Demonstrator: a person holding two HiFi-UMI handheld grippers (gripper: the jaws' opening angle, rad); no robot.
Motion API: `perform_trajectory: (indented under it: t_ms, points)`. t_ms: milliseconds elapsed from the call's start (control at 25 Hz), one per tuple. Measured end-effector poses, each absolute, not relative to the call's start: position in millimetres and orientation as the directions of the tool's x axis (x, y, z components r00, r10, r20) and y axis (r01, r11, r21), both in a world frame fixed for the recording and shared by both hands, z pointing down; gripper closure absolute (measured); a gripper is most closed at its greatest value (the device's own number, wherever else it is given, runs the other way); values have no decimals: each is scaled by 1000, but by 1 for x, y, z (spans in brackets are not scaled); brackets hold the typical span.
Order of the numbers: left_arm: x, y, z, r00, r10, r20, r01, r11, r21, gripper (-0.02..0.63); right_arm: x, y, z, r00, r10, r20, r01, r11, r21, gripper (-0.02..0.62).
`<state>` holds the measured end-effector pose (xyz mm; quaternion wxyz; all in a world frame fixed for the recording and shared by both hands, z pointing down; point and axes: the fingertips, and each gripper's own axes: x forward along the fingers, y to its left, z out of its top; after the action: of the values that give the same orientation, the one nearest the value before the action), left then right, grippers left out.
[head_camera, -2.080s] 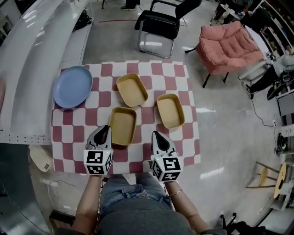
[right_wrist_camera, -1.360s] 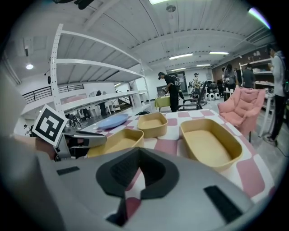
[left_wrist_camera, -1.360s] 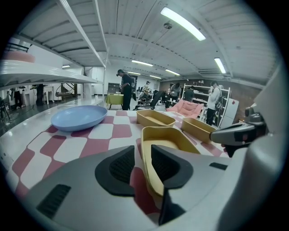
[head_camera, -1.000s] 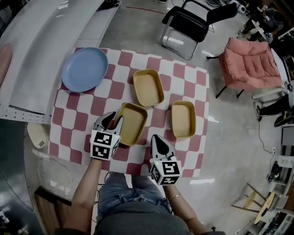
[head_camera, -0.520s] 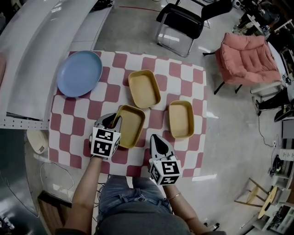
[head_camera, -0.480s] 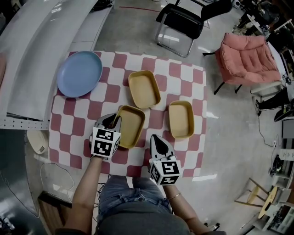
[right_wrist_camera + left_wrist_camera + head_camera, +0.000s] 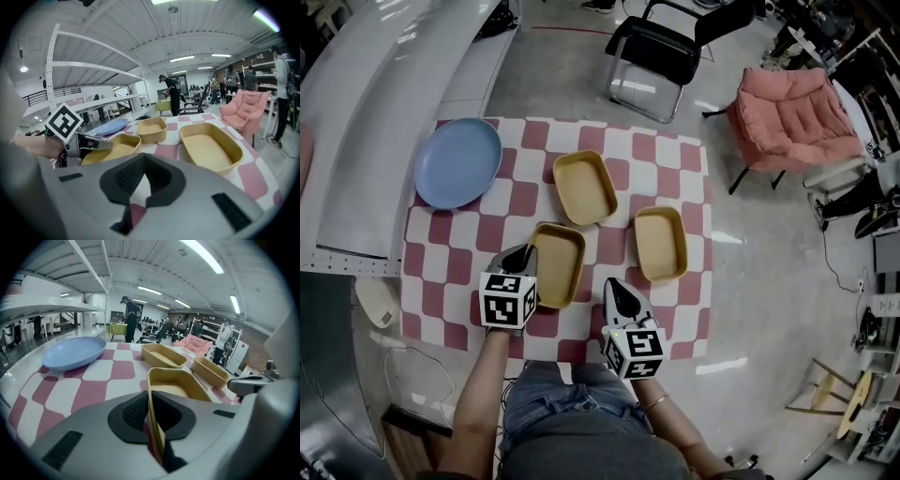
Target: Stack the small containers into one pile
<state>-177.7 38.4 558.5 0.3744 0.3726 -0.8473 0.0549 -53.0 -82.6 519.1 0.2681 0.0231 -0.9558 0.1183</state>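
Note:
Three tan containers sit apart on the checkered table [image 7: 431, 272]: a far one [image 7: 584, 187], a right one [image 7: 661, 243] and a near one [image 7: 555, 263]. My left gripper [image 7: 522, 255] is at the near container's left end. Its jaws have just been closing and now pinch that end wall [image 7: 154, 427]; the container [image 7: 176, 383] stretches away from the pads. My right gripper [image 7: 613, 286] rests near the table's front edge, shut with nothing in it, pointing between the near container [image 7: 115, 147] and the right one [image 7: 208, 147].
A blue plate [image 7: 457, 175] lies at the table's far left corner. A black chair [image 7: 661, 52] and a pink armchair [image 7: 787, 112] stand on the floor beyond the table. A white bench [image 7: 384, 103] runs along the left. People stand in the distance.
The left gripper's jaws, open around the near container's end a second ago, have closed onto its wall. The right gripper has stayed put.

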Motion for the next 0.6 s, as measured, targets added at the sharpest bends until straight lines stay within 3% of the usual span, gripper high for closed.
perform_trajectory:
  t_ms: [600]
  points:
    - [-135,59,520,-529,-584,616,-578,779,242,575,-29,-93,490,-891,2,455,-87,981,-174,584]
